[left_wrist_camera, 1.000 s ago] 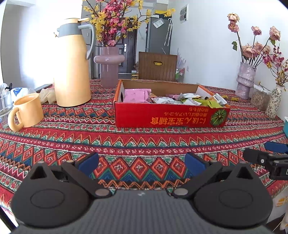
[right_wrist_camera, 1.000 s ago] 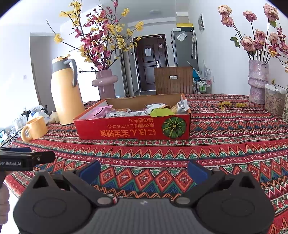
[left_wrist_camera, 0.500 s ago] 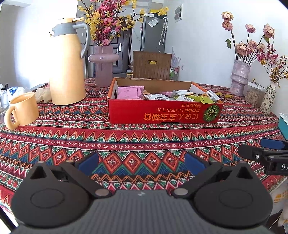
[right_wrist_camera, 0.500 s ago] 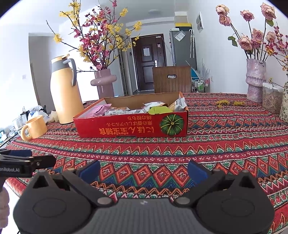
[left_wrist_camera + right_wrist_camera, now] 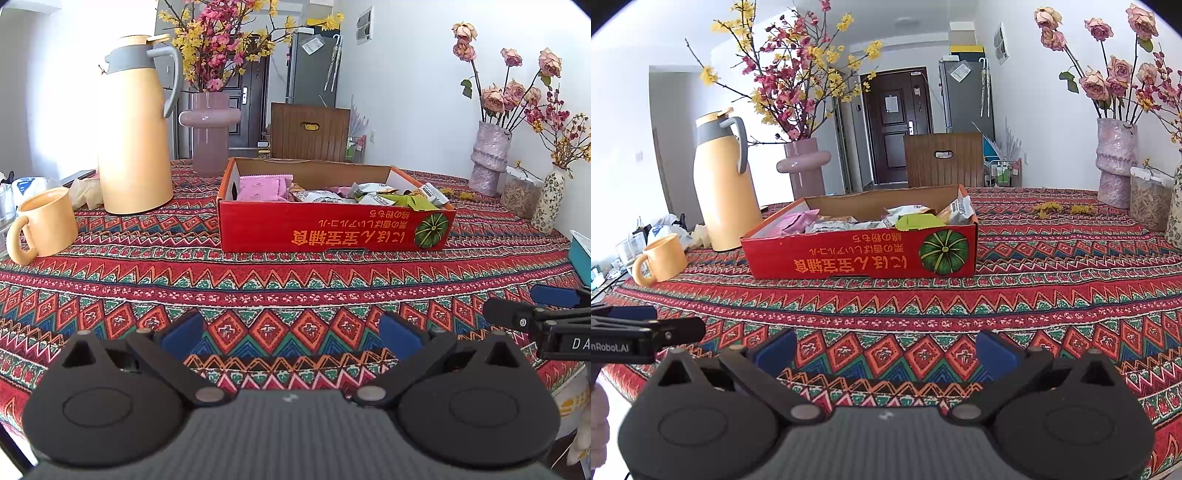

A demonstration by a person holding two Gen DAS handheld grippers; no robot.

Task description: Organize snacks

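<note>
The left claw is hovering low over the patterned surface near its front edge, its blue fingers spread wide apart with nothing between them; the right claw is hanging beside it in the same way, jaws parted and empty; each is showing at the edge of the other's view, the right one at 3 o'clock in the left wrist view and the left one at 9 o'clock in the right wrist view.

The red cardboard box is sitting well ahead of both claws at 12 o'clock, its printing upside down and a green pumpkin picture on its near wall; the snacks are lying inside it; pink packets are stacked at its 9 o'clock end, while silver and green wrappers are piling toward its 3 o'clock end.

A tall yellow thermos is standing upright at 10 o'clock from the box, near it but apart; a yellow mug is resting at 9 o'clock near the surface's edge; a pink vase of blossom branches is standing behind the thermos at 11 o'clock; a mottled vase of dried roses is standing at 2 o'clock by the wall, with a small speckled vase just beside it.
</note>
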